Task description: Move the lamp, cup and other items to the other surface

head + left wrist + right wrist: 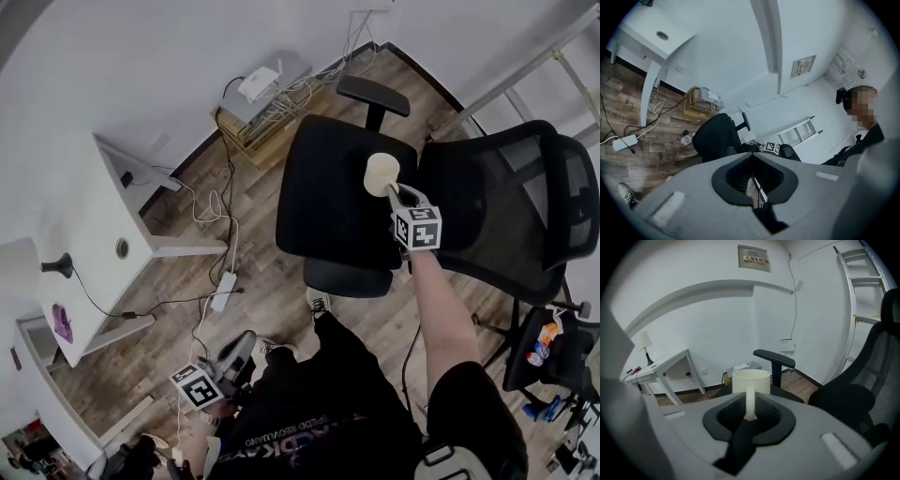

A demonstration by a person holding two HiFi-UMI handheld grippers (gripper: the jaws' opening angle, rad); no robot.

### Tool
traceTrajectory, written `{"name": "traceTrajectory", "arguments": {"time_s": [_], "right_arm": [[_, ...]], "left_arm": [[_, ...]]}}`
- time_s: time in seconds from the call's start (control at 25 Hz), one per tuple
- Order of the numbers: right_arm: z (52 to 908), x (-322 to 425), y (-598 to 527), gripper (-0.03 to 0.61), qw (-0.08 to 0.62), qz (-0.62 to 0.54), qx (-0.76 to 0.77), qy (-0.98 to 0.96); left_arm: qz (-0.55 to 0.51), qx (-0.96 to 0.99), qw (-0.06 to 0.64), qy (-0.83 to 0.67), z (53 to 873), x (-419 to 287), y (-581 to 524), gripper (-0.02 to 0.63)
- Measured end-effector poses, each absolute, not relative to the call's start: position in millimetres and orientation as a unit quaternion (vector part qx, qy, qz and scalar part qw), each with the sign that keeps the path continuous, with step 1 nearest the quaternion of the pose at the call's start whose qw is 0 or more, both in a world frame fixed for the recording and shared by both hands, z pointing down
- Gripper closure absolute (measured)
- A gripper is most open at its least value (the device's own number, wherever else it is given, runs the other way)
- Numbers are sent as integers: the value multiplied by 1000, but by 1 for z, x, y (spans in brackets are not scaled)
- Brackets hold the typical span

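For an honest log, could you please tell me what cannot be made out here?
Left gripper view: thin pale item in the left gripper, edge-on, unidentifiable.
Head view: small purple object on the white table, too small to name.
Head view: white table lamp, shade cut by the left edge.

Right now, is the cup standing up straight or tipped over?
Upright. In the right gripper view the cup shows its rim level on top, and the right gripper holds its handle, which runs straight down.

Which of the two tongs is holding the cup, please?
The right tongs, pinching the cup by its handle over the chair; the left tongs, by the leg, carry no cup.
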State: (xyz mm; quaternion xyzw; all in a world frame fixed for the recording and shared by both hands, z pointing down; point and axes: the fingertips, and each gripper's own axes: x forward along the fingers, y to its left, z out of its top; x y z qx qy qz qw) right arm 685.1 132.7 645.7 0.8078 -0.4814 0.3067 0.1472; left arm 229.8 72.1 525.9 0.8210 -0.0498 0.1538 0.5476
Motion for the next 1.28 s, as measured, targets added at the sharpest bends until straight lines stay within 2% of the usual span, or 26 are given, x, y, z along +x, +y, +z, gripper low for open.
{"name": "traceTrajectory", "arguments": {"time_s": [0.52, 1.0, 1.28], "right_arm": [[764, 711, 132, 523, 162, 389, 778, -466], [813, 680, 143, 522, 187, 412, 746, -489], [845, 659, 171, 522, 228, 451, 709, -492]], "left_arm": [[221, 784, 571, -101, 561, 241, 91, 617], [238, 767, 587, -107, 578, 246, 104, 617], [238, 768, 584, -112, 574, 247, 109, 617]]}}
